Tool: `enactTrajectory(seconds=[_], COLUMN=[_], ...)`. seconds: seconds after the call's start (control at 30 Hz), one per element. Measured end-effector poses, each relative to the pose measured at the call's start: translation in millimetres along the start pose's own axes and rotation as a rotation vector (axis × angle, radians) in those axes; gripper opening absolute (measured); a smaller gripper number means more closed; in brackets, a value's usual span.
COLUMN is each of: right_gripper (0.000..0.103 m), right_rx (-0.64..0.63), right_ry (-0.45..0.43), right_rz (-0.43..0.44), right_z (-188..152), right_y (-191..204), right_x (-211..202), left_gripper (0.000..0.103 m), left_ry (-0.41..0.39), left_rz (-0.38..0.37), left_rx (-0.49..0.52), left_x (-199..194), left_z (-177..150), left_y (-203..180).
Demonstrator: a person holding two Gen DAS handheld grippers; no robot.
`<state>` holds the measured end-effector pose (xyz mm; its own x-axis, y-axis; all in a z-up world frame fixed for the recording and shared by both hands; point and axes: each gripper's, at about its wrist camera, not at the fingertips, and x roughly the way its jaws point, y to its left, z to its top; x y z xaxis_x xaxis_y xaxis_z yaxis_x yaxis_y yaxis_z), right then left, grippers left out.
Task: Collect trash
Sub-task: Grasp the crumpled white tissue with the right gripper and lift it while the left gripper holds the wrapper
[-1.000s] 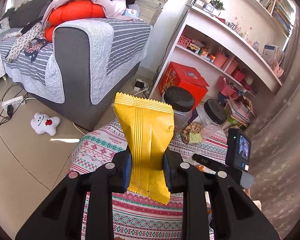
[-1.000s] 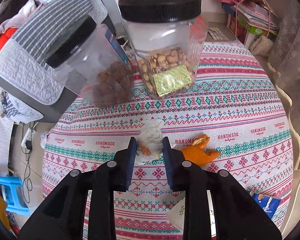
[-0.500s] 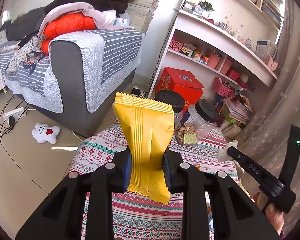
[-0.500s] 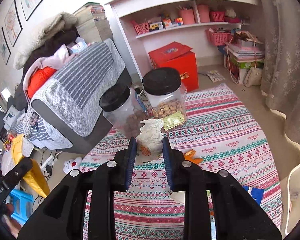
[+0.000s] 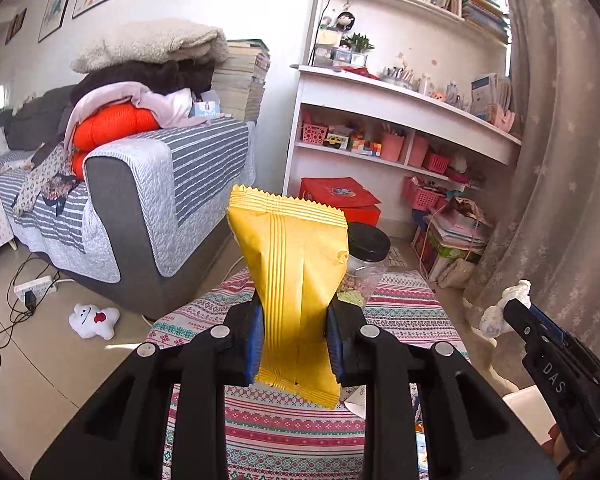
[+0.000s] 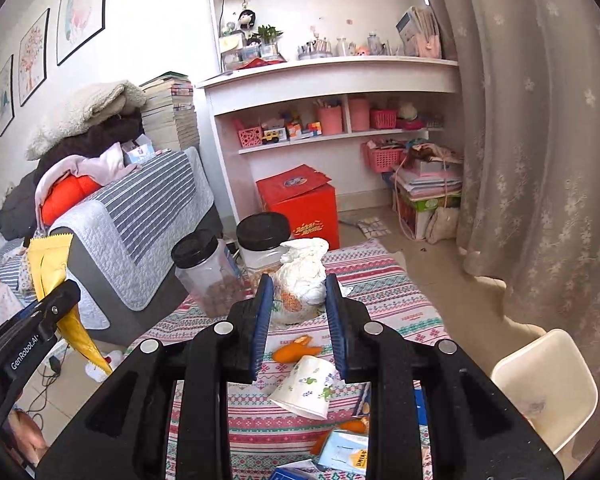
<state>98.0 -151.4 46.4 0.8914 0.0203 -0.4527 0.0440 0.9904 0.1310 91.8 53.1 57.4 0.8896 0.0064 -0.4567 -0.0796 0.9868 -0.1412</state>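
Tongs status | your left tongs (image 5: 294,334) clamp the yellow snack wrapper (image 5: 292,280) upright above the tabletop (image 5: 400,312) | your right tongs (image 6: 296,312) pinch the crumpled white tissue (image 6: 302,276), held above the tabletop near two jars (image 6: 236,260)

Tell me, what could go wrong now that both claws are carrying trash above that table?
The right gripper pinches a crumpled tissue only by its lower part; the soft wad might slip out and fall. The left gripper squeezes a yellow wrapper across its middle, and most of the slick wrapper sticks out above, so it could slide or tear loose. Two jars stand on the table below; a low swing might knock them over.
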Motion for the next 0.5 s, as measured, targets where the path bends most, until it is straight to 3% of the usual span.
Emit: enactTrajectory(seconds=[0.23, 0.5], right_gripper=[0.025, 0.025], right_rx=[-0.019, 0.013], right_ry=[-0.07, -0.089], right_rz=[-0.119, -0.226], right_z=[-2, -2], right_y=[-22, -64], right_x=[-15, -28], left_gripper=[0.026, 0.026], left_ry=[-0.046, -0.068], left_rz=[0.003, -0.018], left_rx=[0.064, 0.114], left_x=[-4, -4], left_z=[-8, -15], left_y=[-38, -78])
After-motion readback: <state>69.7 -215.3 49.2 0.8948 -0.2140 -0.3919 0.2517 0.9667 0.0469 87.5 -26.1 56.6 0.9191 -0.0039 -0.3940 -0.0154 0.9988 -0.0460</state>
